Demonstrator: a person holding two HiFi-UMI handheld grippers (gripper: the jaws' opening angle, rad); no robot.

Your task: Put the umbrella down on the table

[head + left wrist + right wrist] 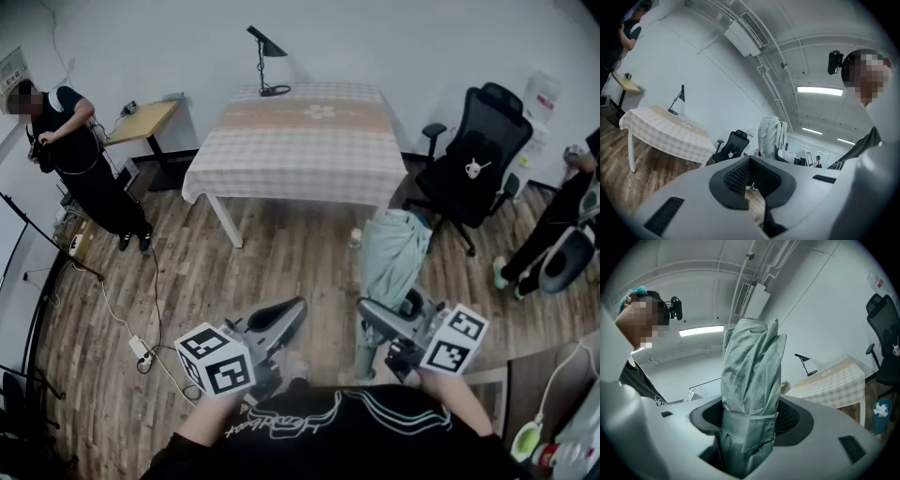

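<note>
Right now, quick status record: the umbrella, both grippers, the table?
held item: pale green folded fabric umbrella, upright, off the table
right gripper: shut on the umbrella's strapped lower part
left gripper: shut, empty
target: table with a checked cloth and white legs, ahead across the wood floor
on table: black desk lamp, far edge
task: not yet done

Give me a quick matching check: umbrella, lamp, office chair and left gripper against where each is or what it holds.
Things:
1. umbrella
2. lamp
3. office chair
4. left gripper

States:
a. right of the table in the head view
b. nothing between its jaws
c. on the table's far edge
d. clamped in the right gripper

Pairs: 1-d, 2-c, 3-a, 4-b
</note>
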